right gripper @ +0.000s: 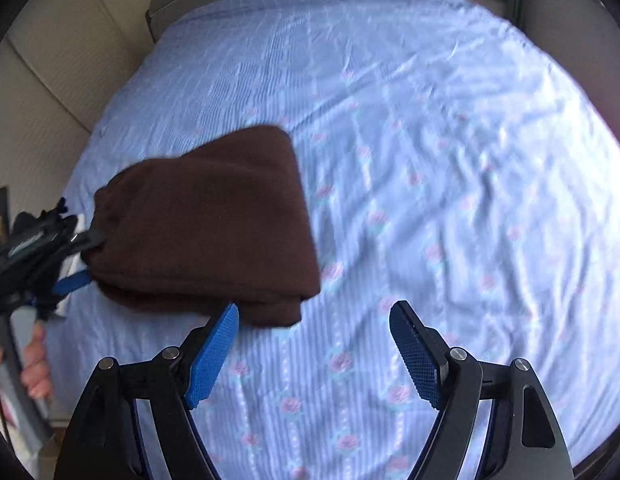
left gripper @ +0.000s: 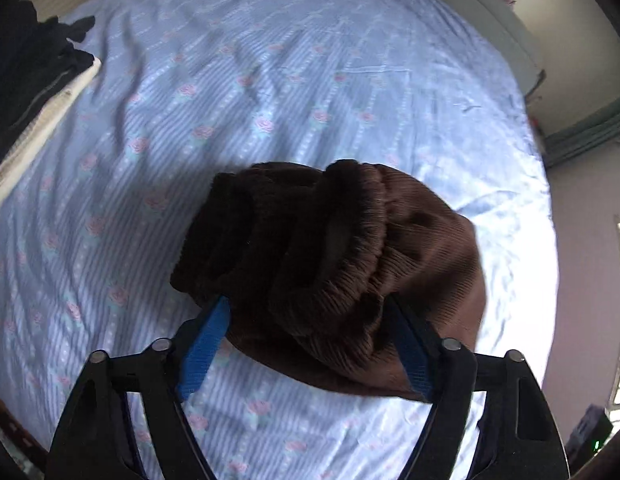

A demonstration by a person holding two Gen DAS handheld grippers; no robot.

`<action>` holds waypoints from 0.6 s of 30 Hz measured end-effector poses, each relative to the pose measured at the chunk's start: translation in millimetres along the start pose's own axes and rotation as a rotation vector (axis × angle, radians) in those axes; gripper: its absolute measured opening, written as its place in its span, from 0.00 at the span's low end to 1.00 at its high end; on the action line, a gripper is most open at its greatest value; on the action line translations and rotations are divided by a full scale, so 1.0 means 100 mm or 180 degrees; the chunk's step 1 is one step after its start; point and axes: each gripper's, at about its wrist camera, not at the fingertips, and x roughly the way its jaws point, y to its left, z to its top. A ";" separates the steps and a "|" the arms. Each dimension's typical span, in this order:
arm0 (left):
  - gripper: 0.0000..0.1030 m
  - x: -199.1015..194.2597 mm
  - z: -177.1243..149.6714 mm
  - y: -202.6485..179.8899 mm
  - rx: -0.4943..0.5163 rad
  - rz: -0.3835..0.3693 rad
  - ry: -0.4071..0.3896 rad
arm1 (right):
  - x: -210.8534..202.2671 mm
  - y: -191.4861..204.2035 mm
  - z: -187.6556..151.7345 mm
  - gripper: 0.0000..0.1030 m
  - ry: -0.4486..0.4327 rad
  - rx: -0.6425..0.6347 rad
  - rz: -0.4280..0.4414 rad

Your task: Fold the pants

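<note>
Left tool (left gripper: 310, 300) grasping the folded pants (right gripper: 205, 216), right tool (right gripper: 314, 312) released beside them; a weak pinch could spill the folds.

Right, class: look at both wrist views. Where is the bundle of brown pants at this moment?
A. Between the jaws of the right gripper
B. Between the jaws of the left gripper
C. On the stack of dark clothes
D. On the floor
B: the brown pants sit between the left gripper's blue pads, while the right gripper stands open over the bed sheet.
</note>
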 end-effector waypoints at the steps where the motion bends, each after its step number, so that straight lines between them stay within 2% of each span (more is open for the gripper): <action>1: 0.47 -0.01 0.01 -0.02 0.0041 0.0004 -0.0033 | 0.07 0.01 -0.03 0.77 0.0068 -0.0032 0.0030; 2: 0.34 -0.04 0.01 -0.06 0.0111 -0.0079 -0.0034 | 0.12 0.03 -0.07 0.77 0.0104 -0.0055 0.0028; 3: 0.31 -0.08 0.00 -0.07 0.0137 -0.0081 -0.0045 | 0.17 0.06 -0.08 0.76 0.0136 -0.0095 0.0043; 6: 0.31 -0.45 -0.07 -0.05 0.0162 -0.0268 -0.0349 | 0.20 0.10 -0.06 0.76 0.0135 -0.0121 0.0132; 9: 0.31 -0.75 -0.15 0.10 0.0145 -0.0221 -0.0601 | 0.25 0.16 -0.01 0.76 0.0124 -0.0242 0.0169; 12: 0.32 -0.59 -0.17 0.39 -0.0049 -0.0085 -0.0418 | 0.34 0.24 0.05 0.76 0.0156 -0.0323 0.0285; 15: 0.35 -0.30 -0.23 0.64 -0.0294 -0.0119 -0.0131 | 0.46 0.36 0.06 0.76 0.0253 -0.0454 0.0272; 18: 0.52 -0.17 -0.26 0.76 -0.0499 -0.0098 -0.0061 | 0.53 0.42 0.05 0.75 0.0312 -0.0543 0.0253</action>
